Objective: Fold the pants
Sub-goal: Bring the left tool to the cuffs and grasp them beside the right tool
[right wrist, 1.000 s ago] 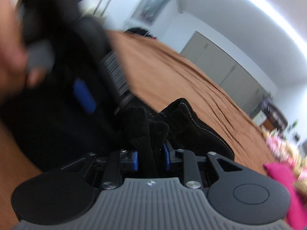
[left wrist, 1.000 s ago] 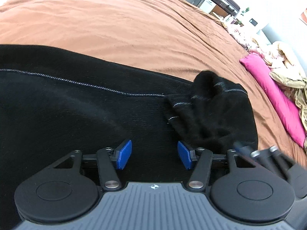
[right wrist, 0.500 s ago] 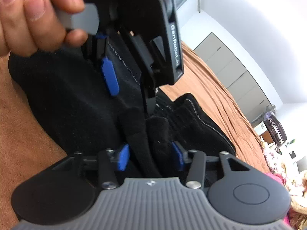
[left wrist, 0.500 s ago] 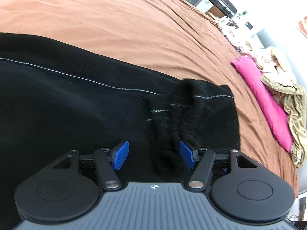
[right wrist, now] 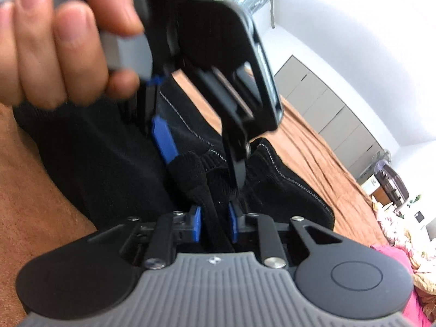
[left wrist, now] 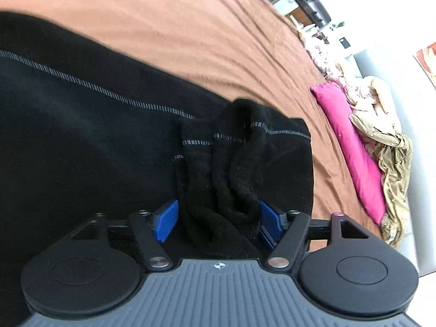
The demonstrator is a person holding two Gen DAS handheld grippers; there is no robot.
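Black knit pants (left wrist: 81,141) with a pale stitched seam lie on a brown bed cover (left wrist: 177,32). Their end is bunched into thick folds (left wrist: 234,169). That bunch sits between the blue pads of my left gripper (left wrist: 218,226), whose jaws are opening; the left pad stands clear of the cloth. In the right wrist view, my right gripper (right wrist: 214,223) has its jaws closing, and its pads press a narrow fold of the pants (right wrist: 95,158). Just beyond it hangs the left gripper (right wrist: 200,158), held by a hand (right wrist: 54,41).
A pink pillow (left wrist: 351,147) and a heap of tan and flowered clothes (left wrist: 392,147) lie along the bed's right side. Grey wardrobes (right wrist: 327,109) line the far wall. Brown bed cover stretches beyond the pants.
The left gripper's jaws have spread wider and the bunched end now lies between its pads. The right jaws opened around the fold, then closed onto it.
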